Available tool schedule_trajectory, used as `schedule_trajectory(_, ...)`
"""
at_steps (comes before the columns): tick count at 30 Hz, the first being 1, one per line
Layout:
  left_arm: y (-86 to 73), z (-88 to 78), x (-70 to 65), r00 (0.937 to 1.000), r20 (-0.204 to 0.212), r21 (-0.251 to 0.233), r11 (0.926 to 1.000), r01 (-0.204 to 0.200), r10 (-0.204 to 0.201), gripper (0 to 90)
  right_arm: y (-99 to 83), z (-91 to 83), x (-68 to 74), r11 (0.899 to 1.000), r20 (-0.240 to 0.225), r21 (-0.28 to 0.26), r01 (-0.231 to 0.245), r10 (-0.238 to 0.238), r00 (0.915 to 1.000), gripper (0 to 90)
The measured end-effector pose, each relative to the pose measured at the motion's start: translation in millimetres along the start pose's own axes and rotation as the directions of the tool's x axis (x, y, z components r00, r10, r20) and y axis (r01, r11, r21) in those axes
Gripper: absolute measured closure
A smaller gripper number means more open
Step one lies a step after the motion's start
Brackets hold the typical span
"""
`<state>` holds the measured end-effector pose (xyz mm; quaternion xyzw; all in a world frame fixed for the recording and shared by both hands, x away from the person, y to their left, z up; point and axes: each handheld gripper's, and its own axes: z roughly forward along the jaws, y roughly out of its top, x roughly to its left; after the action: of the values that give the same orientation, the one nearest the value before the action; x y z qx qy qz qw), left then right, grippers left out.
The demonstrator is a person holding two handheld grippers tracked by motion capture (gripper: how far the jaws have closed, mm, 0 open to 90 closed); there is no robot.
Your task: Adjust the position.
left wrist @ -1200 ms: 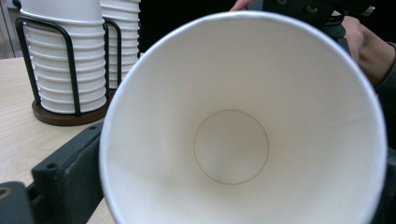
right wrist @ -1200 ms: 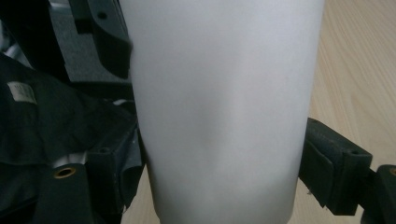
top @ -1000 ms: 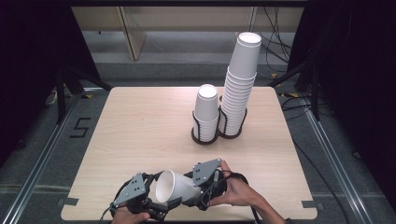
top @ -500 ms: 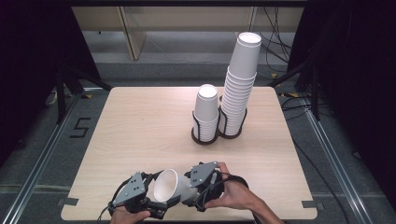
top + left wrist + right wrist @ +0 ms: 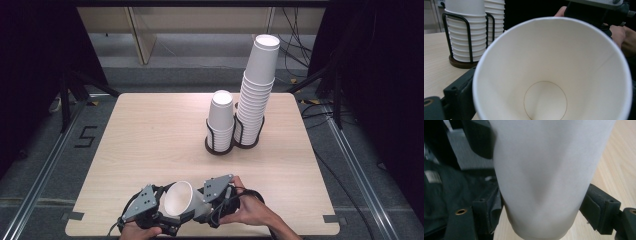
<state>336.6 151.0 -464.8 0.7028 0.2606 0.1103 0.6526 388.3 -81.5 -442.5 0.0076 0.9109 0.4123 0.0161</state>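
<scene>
A white paper cup [image 5: 180,200] lies on its side above the table's front edge, its mouth turned toward my left gripper [image 5: 167,214]. In the left gripper view I look into the cup [image 5: 554,75]. One black finger [image 5: 461,92] stands beside its round, undented rim; the other is hidden. These jaws have just been opening, with the cup's rim between them. My right gripper [image 5: 201,207] is shut on the cup near its base. There the fingers [image 5: 486,212] press both sides of the cup [image 5: 544,182], and the wall is dented.
Two stacks of white cups stand in a black wire holder [image 5: 220,147] at the table's middle right: a short stack [image 5: 220,120] and a tall, leaning stack [image 5: 257,90]. The wooden table [image 5: 150,135] ends just below the hands. Dark floor and rails surround it.
The cup's mouth was squeezed narrower half a second ago and is round again now. Both hands stay at the same spot by the front edge.
</scene>
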Motion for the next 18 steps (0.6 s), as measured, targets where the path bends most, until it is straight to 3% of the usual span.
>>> schedule_trajectory(5,0.3,-2.0,0.3,0.9998,-0.012,-0.004,0.9999,0.017,-0.017,6.6,-1.5,-6.0,-5.1,0.996,0.005,-0.074,-0.042,0.042,0.9991,24.7)
schedule_trajectory(9,-0.2,-1.5,-0.7,0.9999,-0.012,-0.012,0.9999,0.007,-0.007,7.3,-2.3,-1.5,-3.0,0.994,-0.009,-0.089,-0.065,0.064,0.9979,24.5)
schedule_trajectory(16,-0.5,-0.1,-1.8,1.0000,0.002,-0.052,0.9986,0.000,0.000,8.7,-2.0,7.1,0.9,0.995,-0.022,-0.077,-0.057,0.055,0.9982,24.3)
schedule_trajectory(18,0.8,-2.6,-1.5,1.0000,-0.010,-0.027,0.9996,-0.002,0.002,9.9,-2.1,7.1,0.7,0.995,-0.019,-0.082,-0.058,0.057,0.9982,24.1)
